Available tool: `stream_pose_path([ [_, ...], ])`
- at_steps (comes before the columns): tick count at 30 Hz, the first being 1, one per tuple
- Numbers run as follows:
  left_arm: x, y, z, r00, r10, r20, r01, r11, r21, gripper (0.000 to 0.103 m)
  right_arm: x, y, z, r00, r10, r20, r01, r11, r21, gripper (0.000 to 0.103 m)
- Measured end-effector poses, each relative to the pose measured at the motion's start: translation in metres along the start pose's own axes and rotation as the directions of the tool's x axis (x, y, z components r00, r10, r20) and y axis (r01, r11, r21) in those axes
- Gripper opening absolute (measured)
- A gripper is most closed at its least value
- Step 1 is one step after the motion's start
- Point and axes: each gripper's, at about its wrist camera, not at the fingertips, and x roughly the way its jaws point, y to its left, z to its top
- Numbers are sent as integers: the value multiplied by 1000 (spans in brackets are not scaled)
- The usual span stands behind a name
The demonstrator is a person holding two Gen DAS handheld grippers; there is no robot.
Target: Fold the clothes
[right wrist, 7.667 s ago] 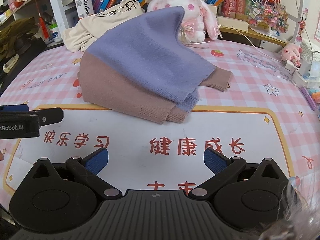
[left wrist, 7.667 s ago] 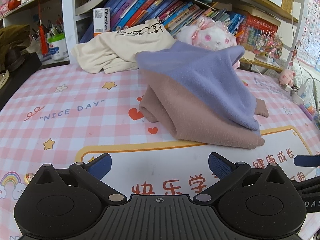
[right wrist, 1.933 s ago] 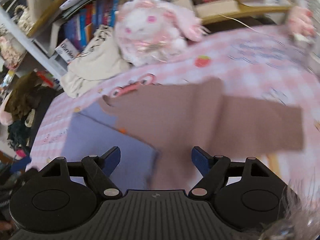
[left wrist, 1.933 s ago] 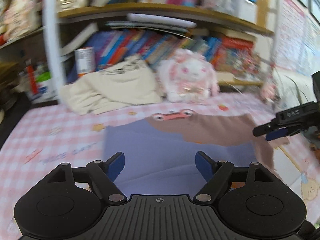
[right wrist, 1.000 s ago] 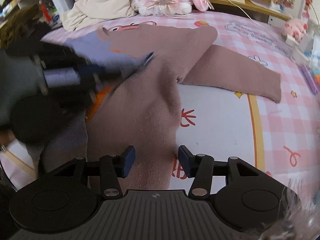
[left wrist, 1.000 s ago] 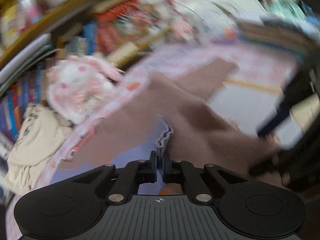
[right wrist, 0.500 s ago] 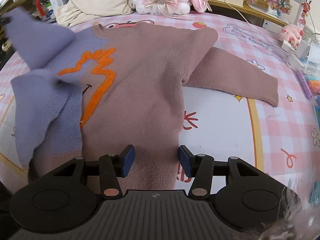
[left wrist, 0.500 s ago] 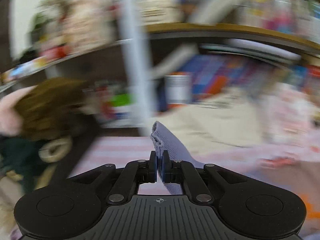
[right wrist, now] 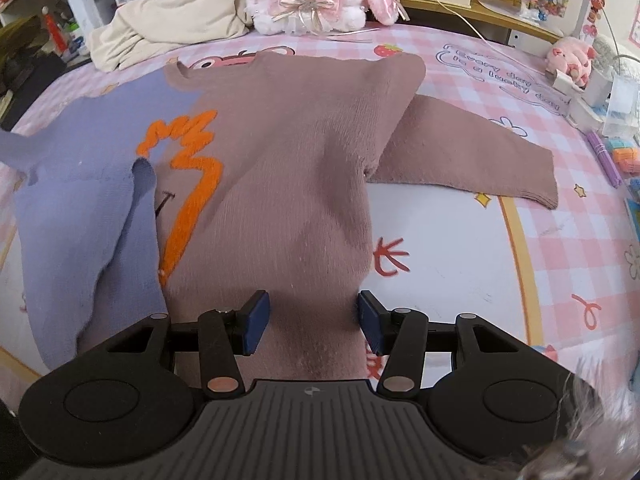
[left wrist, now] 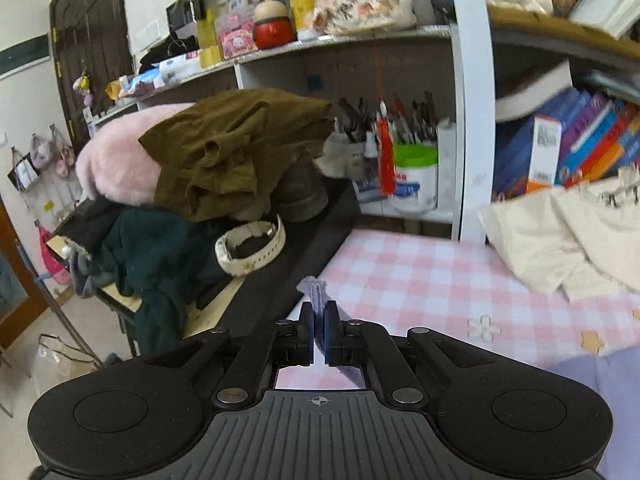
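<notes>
Left gripper [left wrist: 319,322] pinches the sweater's [right wrist: 280,168] purple edge. Right gripper [right wrist: 311,322], fingers spread, hovers over its brown hem.

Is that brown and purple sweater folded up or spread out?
Mostly spread: the sweater lies flat, brown sleeve extended, purple side still rumpled.

Left gripper [left wrist: 319,316] clamped tight; right gripper [right wrist: 313,322] agape

Both grippers are black plastic with ribbed housings. Round caps flank them. Blue pads [right wrist: 256,322] line the jaws; silver pivot screws show.
</notes>
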Motion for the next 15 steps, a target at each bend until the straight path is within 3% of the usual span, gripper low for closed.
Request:
stream_pose_path([
  [3, 2, -8, 0, 1000, 10, -28, -9, 1000, 19, 12, 3, 5, 4, 1000, -2, 11, 2, 1000, 0, 37],
  [5, 3, -13, 0, 999, 17, -47, -15, 999, 31, 34, 7, 10, 8, 1000, 2, 25, -2, 1000, -13, 32],
  [8, 0, -25, -2, 998, 8, -64, -4, 998, 63, 49, 11, 16, 12, 999, 17, 35, -16, 1000, -23, 28],
  [11, -32, -63, -21, 993, -110, -43, 116, 981, 154, 52, 11, 16, 12, 997, 44, 57, -43, 999, -20, 28],
  [13, -56, -94, -39, 972, -226, -67, 234, 955, 184, 52, 12, 14, 13, 996, 60, 62, -59, 998, -8, 28],
  [15, -78, -124, -56, 939, -332, -94, 345, 916, 205, 52, 13, 12, 16, 994, 85, 63, -86, 996, 8, 26],
])
